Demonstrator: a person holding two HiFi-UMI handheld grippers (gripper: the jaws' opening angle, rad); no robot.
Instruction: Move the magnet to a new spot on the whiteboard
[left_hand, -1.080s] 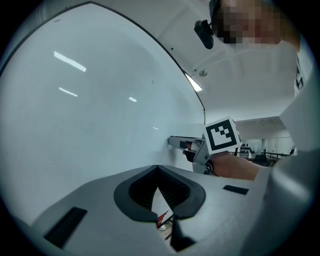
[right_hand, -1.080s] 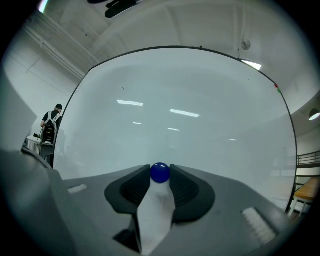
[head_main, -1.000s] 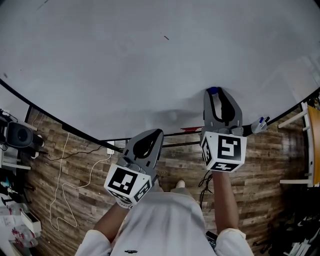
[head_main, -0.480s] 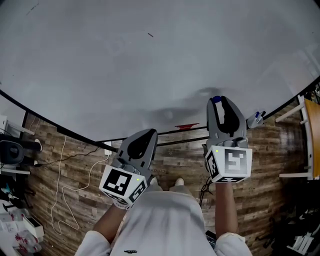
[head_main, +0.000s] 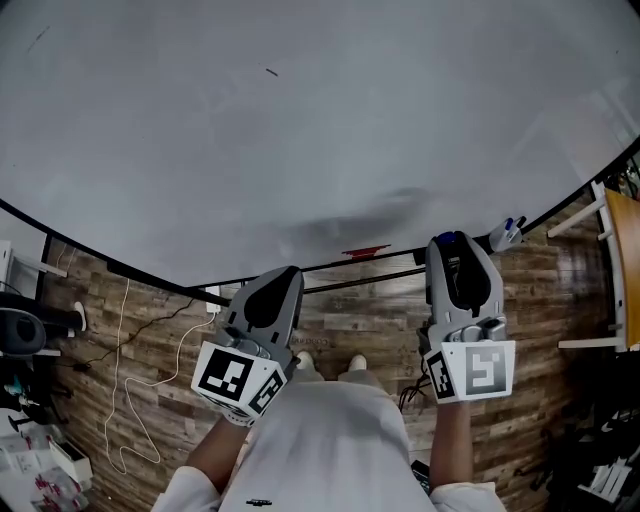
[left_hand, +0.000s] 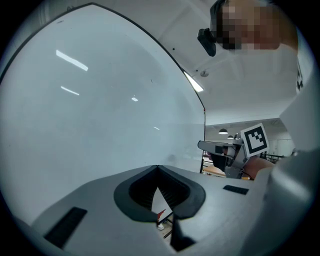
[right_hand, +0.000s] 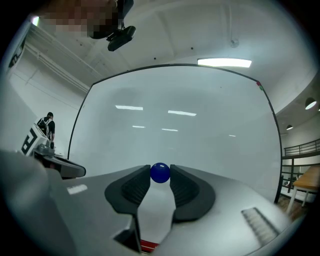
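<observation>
Holding the small round blue magnet (right_hand: 160, 172) pinched in my right gripper (head_main: 447, 243), clear of the large white whiteboard (head_main: 300, 120), I should seat it flat before releasing (left gripper (left_hand: 158, 169) closed, empty).

Wood-plank floor (head_main: 545, 310), white cable (head_main: 120, 340) looping over it at left, orange wooden tabletop (head_main: 628, 270) at far right

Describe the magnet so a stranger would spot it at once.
Find the large whiteboard. In front of it, the right gripper pinches the magnet between its jaws. A small glossy blue ball, it stands out from the grey jaws and white board.
</observation>
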